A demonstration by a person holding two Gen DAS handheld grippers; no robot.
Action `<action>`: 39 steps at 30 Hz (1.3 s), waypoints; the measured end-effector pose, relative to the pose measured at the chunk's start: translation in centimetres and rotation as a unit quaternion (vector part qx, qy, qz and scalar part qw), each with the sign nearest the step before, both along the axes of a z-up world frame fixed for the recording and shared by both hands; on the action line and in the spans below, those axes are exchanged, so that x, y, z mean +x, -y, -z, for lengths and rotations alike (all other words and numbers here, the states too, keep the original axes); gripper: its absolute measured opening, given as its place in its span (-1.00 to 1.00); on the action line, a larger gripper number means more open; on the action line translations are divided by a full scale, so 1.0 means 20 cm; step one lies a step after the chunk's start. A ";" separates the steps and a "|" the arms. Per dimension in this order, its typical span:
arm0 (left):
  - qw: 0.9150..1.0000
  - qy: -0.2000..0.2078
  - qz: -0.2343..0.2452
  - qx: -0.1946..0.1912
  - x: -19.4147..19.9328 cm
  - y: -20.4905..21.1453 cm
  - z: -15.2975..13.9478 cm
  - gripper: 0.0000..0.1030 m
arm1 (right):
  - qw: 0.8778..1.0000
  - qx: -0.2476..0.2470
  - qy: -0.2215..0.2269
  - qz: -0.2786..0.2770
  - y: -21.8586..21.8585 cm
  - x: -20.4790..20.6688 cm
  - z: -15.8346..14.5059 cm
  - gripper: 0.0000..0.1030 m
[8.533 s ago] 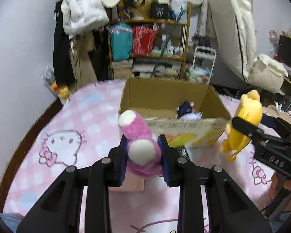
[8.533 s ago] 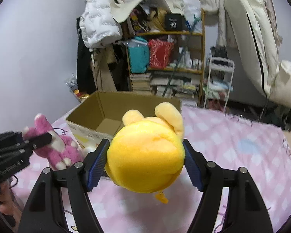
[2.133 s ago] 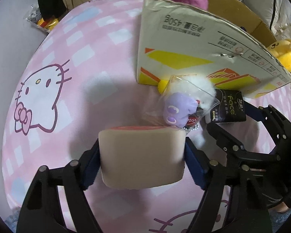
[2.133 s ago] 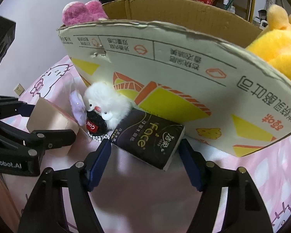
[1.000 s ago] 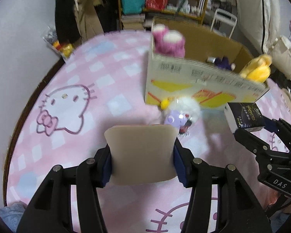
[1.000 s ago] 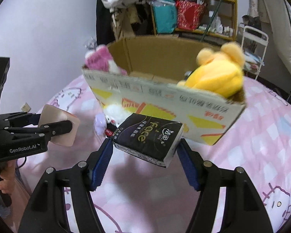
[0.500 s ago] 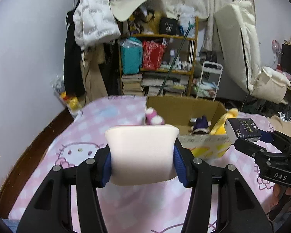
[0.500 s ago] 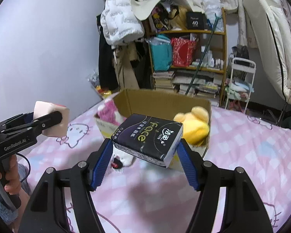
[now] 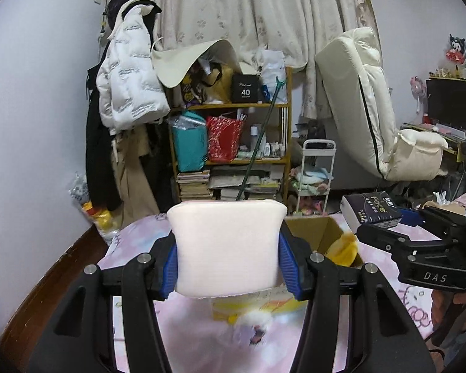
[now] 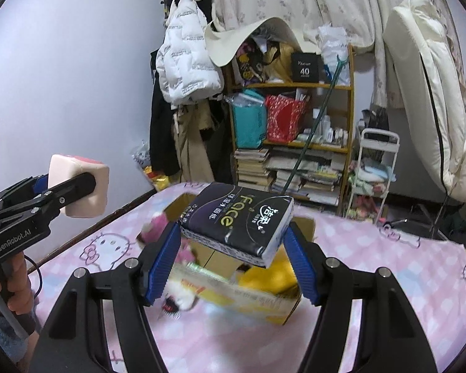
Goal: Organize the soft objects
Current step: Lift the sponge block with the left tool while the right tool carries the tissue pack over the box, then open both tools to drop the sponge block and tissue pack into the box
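Note:
My left gripper is shut on a pale pink foam block, held high above the bed. The same block shows at the left of the right wrist view. My right gripper is shut on a black tissue pack, also seen from the left wrist as the tissue pack. Below both stands the open cardboard box with a yellow plush and a pink plush inside. A white fluffy toy lies on the pink sheet against the box front.
The pink cat-print bed sheet spreads around the box. Behind it stand a crowded wooden shelf, a white jacket on a hanger, a small white cart and a cream chair. A hand grips the left tool.
Both grippers have risen and tilted up with their loads over the last second. The box has sunk low in both views and more of the room shows.

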State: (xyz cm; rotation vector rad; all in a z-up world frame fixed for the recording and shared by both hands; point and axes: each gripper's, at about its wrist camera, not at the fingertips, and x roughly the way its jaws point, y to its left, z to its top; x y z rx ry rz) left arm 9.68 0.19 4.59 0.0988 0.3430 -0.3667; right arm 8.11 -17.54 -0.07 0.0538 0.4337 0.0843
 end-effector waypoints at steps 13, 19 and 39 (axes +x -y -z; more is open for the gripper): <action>0.999 0.024 0.019 -0.009 0.28 0.19 -0.06 0.05 | 0.999 -0.023 0.020 0.015 0.10 0.25 -0.05 0.40; 1.000 -0.005 0.024 0.012 0.38 0.23 0.10 0.05 | 1.000 -0.017 -0.008 0.014 0.13 0.33 0.10 0.40; 0.996 -0.068 0.034 0.047 0.50 0.32 0.36 0.16 | 0.998 -0.016 -0.052 -0.004 0.16 0.43 0.28 0.40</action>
